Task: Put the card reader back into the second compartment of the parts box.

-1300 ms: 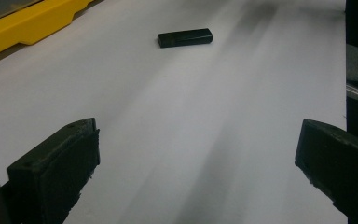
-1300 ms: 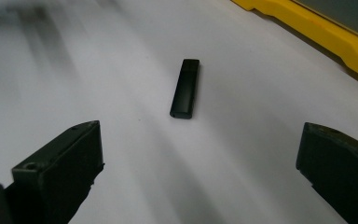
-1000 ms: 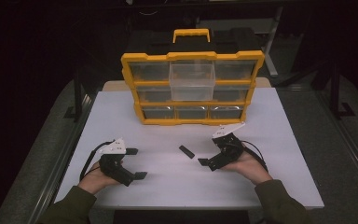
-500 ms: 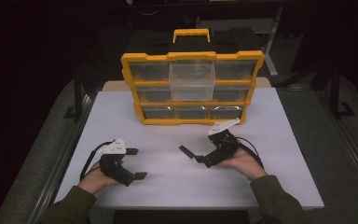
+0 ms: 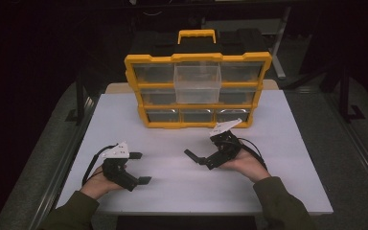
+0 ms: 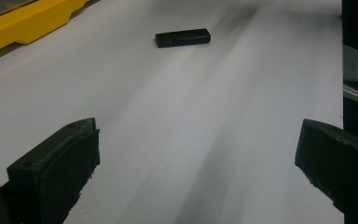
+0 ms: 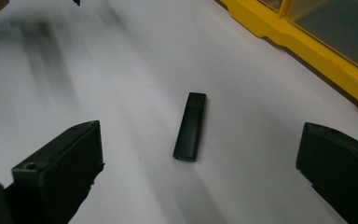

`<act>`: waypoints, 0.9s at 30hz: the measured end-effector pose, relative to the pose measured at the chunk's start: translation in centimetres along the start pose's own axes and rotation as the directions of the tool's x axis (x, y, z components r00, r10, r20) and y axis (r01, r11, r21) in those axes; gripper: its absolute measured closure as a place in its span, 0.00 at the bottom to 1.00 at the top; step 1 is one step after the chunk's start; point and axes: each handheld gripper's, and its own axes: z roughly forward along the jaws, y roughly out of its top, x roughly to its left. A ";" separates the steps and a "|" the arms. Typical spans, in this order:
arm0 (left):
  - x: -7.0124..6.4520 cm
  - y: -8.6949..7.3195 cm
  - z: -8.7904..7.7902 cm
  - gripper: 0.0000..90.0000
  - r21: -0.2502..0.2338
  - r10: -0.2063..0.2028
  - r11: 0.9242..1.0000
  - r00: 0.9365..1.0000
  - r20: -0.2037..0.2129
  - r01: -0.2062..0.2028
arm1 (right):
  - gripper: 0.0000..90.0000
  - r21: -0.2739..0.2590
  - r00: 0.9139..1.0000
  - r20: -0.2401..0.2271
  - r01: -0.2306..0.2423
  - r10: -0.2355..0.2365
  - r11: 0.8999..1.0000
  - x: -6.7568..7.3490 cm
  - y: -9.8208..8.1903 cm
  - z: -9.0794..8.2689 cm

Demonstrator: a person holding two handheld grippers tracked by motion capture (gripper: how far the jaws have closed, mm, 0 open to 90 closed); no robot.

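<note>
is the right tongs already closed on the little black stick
No, in the right gripper view the right tongs stand wide open, and the small flat black plastic stick lies untouched on the white table between them.

Stick (image 7: 190,126) on table (image 5: 287,143), before organizer (image 5: 197,91)

- The high view looks forward and down from above my side of the flat white table (image 5: 297,158); my forearms enter at its bottom edge, and the yellow plastic drawer organiser with clear drawers (image 5: 197,91) stands at the far side, facing me.
- The left gripper view rides on my left gripper (image 5: 140,167), low and close to the tabletop, looking along its two black jaws toward the small flat black rectangular stick (image 6: 182,38) farther off.
- The right gripper view rides on my right gripper (image 5: 195,158), equally low, with that stick (image 7: 190,126) much nearer.
- All three views share the stick, the white surface and the organiser's yellow base (image 7: 303,46).
</note>
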 end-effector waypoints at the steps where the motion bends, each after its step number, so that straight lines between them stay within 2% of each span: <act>1: 0.0 0.0 0.0 0.00 0.001 0.001 1.000 1.000 -0.001 -0.001 | 0.00 -0.001 1.000 0.000 0.000 0.000 1.000 0.0 0.1 0.0; 27: 0.0 0.0 0.0 0.00 0.007 0.007 1.000 1.000 0.003 -0.007 | 0.00 -0.003 1.000 -0.012 0.020 -0.020 1.000 0.1 2.1 1.5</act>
